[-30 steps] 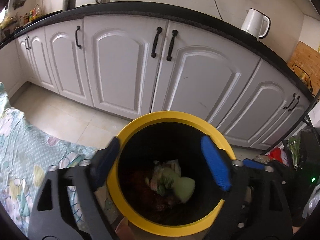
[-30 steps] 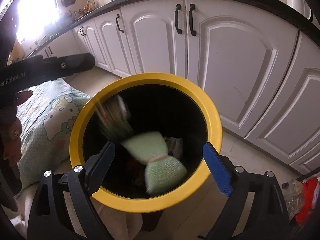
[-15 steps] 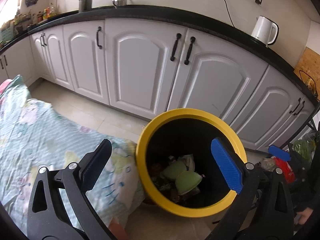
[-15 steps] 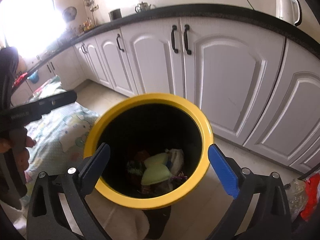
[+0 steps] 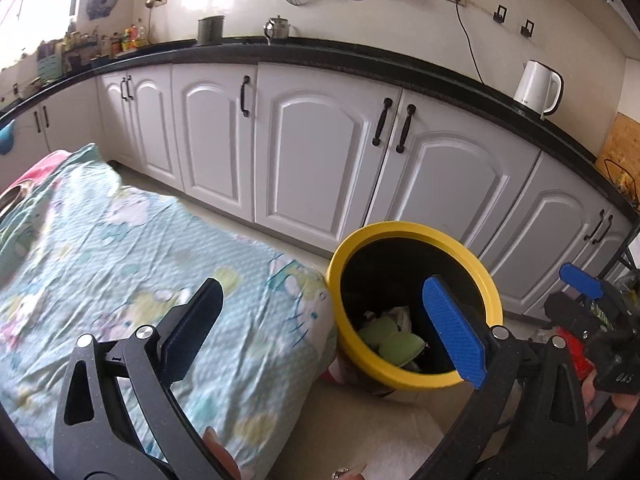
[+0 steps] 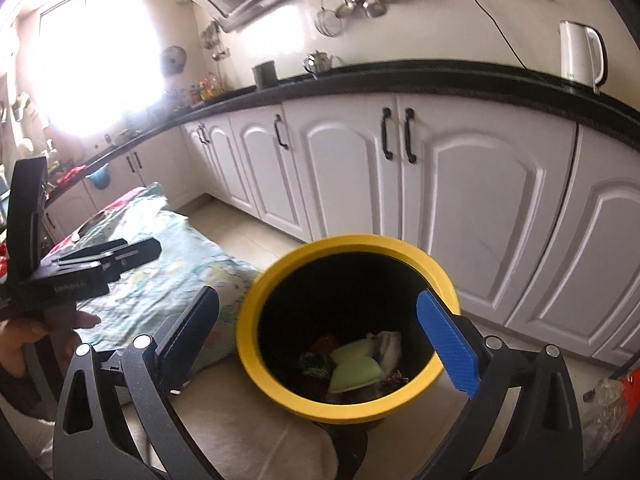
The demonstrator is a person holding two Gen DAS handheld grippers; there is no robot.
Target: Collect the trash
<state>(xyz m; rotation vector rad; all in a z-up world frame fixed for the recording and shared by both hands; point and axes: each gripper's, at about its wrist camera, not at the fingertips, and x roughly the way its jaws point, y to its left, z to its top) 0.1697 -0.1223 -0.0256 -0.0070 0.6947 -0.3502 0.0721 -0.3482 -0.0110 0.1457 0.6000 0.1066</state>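
The left claw (image 5: pixel 320 332) stood released, nothing between its fingers; its jaws had just been opening. The right claw (image 6: pixel 320 336) was likewise spread wide and bare after opening. Beyond both sat the yellow-rimmed bin (image 6: pixel 280 280) on the floor, and the trash (image 6: pixel 354 368), pale green pieces among scraps, lay at its bottom. That drop looked done. Whether more litter waited I could not tell; the patterned sheet (image 5: pixel 100 240) just beside the bin showed none. White cabinets (image 5: pixel 320 160) ran behind, a kettle (image 5: pixel 538 86) on the worktop (image 5: pixel 360 54). Nothing blocked the bin's mouth.
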